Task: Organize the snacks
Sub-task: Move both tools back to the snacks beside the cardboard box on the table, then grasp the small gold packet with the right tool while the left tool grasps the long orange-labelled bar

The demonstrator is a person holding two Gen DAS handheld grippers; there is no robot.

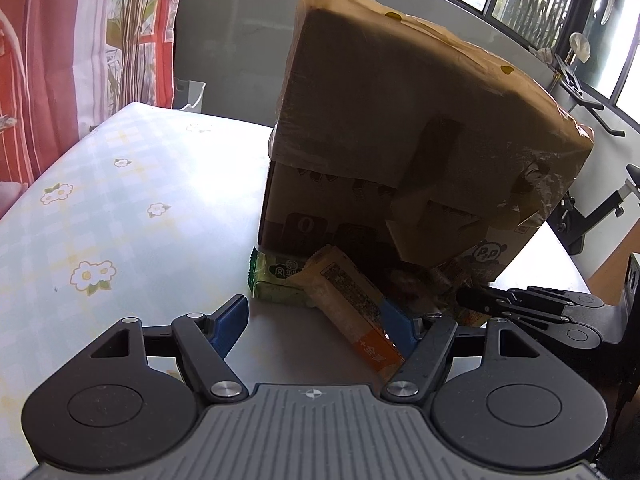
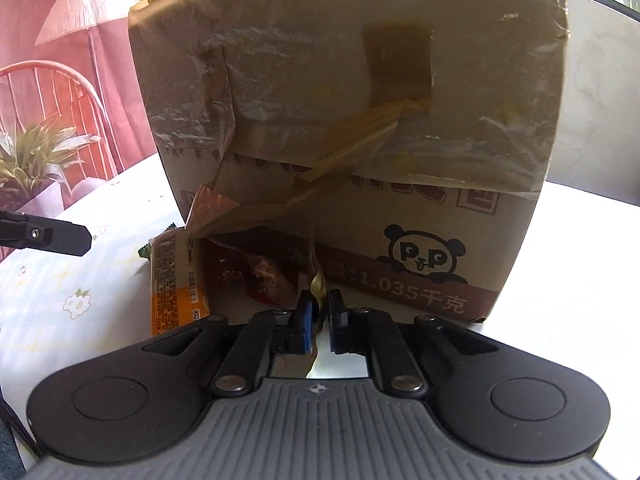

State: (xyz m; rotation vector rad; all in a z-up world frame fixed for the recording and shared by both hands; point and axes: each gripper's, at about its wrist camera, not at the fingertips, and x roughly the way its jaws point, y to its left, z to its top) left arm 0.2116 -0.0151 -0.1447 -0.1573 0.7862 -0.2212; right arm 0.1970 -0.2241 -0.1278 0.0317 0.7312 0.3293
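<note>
Task at an early stage, by my reading: snacks lie loose on the worktop (image 1: pixel 132 200) at the foot of the cardboard box (image 1: pixel 400 152), none sorted.

Right gripper (image 2: pixel 319 306): fingers narrow, pinching the edge of the dark red packet (image 2: pixel 264 276).

Left gripper (image 1: pixel 316 320): fingers wide, straddling the orange-ended packet (image 1: pixel 352 308).

Green packet (image 1: pixel 276 280) plain only in left view; panda print (image 2: pixel 424 256) clearer in right view.

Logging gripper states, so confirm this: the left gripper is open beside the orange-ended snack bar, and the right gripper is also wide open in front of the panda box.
One part is wrong. The right gripper is not wide open: the right wrist view shows it shut on the dark red snack wrapper in front of the panda box. The left gripper is indeed open beside the orange-ended snack bar.
</note>
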